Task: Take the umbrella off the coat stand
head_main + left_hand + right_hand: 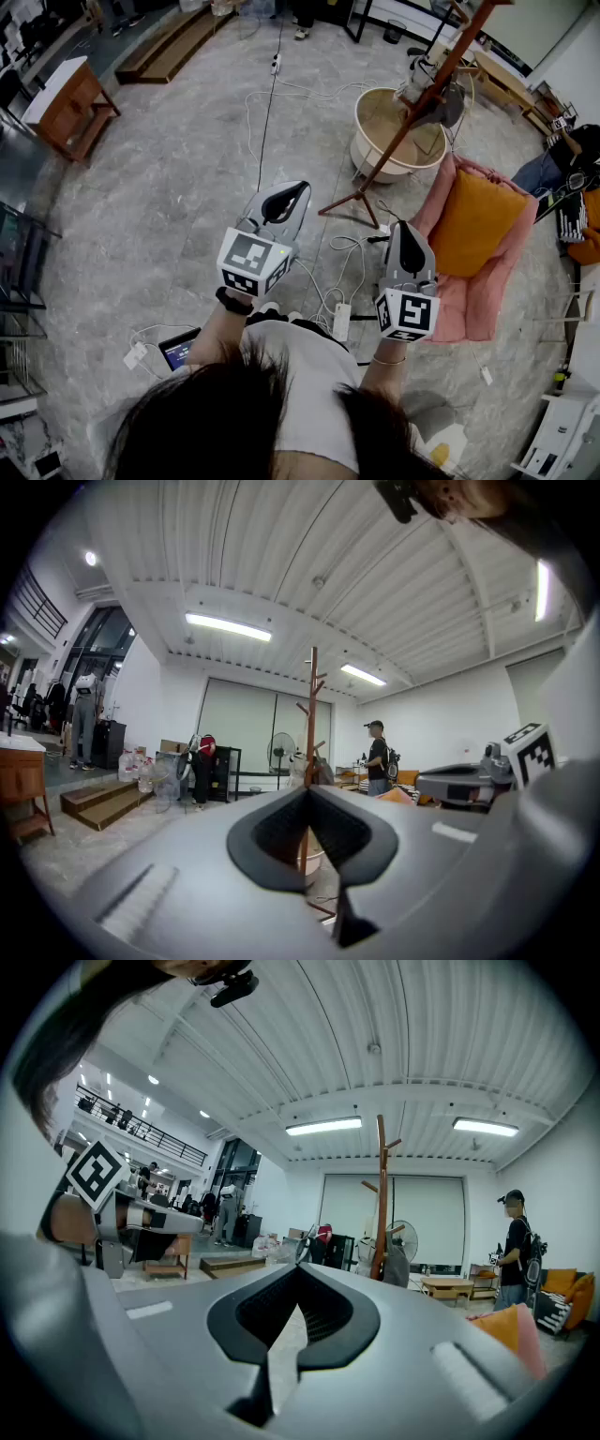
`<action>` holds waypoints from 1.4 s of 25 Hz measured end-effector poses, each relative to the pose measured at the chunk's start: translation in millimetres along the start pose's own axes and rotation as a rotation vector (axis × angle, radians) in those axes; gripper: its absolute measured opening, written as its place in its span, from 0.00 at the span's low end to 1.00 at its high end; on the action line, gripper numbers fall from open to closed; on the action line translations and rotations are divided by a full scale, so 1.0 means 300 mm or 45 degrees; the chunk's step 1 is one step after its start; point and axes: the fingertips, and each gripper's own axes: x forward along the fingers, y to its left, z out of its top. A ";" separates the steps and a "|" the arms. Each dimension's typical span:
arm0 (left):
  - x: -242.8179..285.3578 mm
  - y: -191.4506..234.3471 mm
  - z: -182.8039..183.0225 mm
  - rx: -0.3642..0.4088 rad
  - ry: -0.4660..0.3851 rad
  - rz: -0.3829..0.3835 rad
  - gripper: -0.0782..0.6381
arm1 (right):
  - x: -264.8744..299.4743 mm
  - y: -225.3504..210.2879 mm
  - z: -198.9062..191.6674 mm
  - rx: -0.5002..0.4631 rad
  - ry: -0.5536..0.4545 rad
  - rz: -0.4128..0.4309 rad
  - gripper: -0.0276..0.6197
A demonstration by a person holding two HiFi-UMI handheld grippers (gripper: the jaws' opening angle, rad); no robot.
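Left gripper (296,191) and right gripper (405,231) are both held level, jaws together, nothing between them. The wooden coat stand (410,122) stands well ahead of both, beyond the cables on the floor. A grey umbrella (449,105) hangs against its pole, well apart from either gripper. The only markings are the black-and-white square codes on the gripper cubes (251,262).
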 end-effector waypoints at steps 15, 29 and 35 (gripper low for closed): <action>0.003 0.025 -0.029 0.020 0.005 0.144 0.19 | 0.063 -0.030 -0.009 0.067 -0.068 0.132 0.05; 0.156 0.351 -0.032 0.014 0.003 0.182 0.19 | 0.430 0.087 -0.019 0.095 -0.038 0.233 0.17; 0.300 0.620 -0.006 0.021 0.025 0.157 0.19 | 0.734 0.167 -0.007 0.115 -0.020 0.231 0.20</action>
